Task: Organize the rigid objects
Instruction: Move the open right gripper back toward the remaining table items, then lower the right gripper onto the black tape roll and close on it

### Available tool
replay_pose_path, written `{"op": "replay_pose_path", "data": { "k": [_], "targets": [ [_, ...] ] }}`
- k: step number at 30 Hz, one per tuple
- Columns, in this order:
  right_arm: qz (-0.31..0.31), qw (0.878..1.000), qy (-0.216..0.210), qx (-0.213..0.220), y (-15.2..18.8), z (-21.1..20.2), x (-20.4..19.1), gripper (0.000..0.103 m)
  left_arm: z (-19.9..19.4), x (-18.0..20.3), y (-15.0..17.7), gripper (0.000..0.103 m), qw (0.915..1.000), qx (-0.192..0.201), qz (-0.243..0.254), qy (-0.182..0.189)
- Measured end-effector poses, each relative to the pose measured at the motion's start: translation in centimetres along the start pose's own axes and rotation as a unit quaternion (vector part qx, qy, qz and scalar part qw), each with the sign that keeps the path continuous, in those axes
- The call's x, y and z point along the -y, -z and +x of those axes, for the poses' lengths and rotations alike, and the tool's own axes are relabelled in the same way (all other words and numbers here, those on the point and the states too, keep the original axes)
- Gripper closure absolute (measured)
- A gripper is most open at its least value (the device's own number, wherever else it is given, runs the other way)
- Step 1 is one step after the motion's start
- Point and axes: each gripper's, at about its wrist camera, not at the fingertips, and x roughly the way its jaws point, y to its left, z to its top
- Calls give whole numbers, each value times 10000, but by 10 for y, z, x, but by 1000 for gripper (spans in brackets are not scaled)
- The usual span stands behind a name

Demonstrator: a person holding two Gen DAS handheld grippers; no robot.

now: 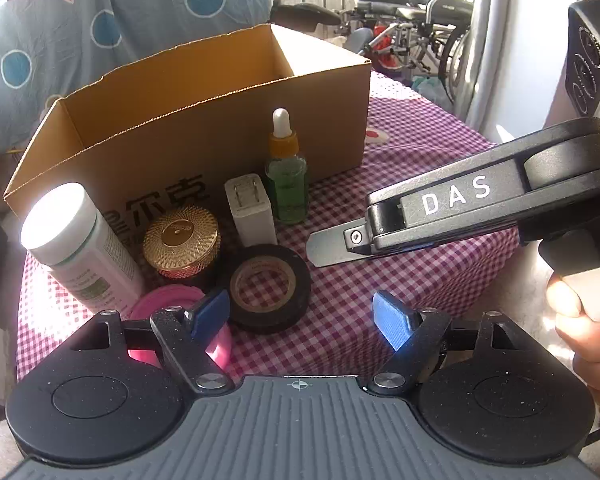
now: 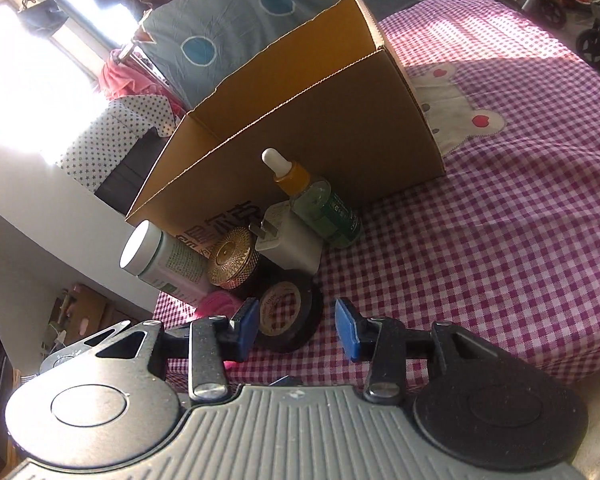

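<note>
An open cardboard box (image 1: 220, 136) (image 2: 320, 140) stands on the checked cloth. In front of it cluster a green dropper bottle (image 1: 286, 188) (image 2: 324, 212), a white charger plug (image 1: 252, 212) (image 2: 288, 248), a gold-lidded jar (image 1: 180, 240) (image 2: 232, 258), a white bottle (image 1: 76, 248) (image 2: 164, 260), a black tape roll (image 1: 268, 288) (image 2: 288, 316) and a pink object (image 1: 168, 304) partly hidden. My left gripper (image 1: 302, 320) is open just right of the tape roll, holding nothing. My right gripper (image 2: 296, 330) is open, with the tape roll just beyond its pads, untouched.
The pink-and-white checked cloth (image 1: 400, 280) (image 2: 500, 240) has free room to the right of the box. A hand (image 1: 580, 320) holds the right gripper's handle at the right edge. A dotted blue blanket (image 1: 100, 32) hangs behind the box, and wheelchairs (image 1: 420, 20) stand farther back.
</note>
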Motion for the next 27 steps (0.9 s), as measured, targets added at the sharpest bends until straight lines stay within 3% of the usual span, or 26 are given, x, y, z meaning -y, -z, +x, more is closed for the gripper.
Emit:
{"op": "replay_pose_path", "data": {
  "k": [6,10,21,27],
  "targets": [
    [-586,9972,378,-276,-8,33,-17,72,11,-2,-2,41,9998,-20,141,141],
    [-1018,9913,692,-466,-8,51,-28,81,14,-2,-2,44,9996,-46,135,256],
    [-1006,9899,892,-445,-6,40,-20,83,11,1,-1,43,9991,63,213,359],
    [-672,9924,990,-300,-3,22,1,83,19,4,-6,33,9985,-63,270,475]
  ]
}}
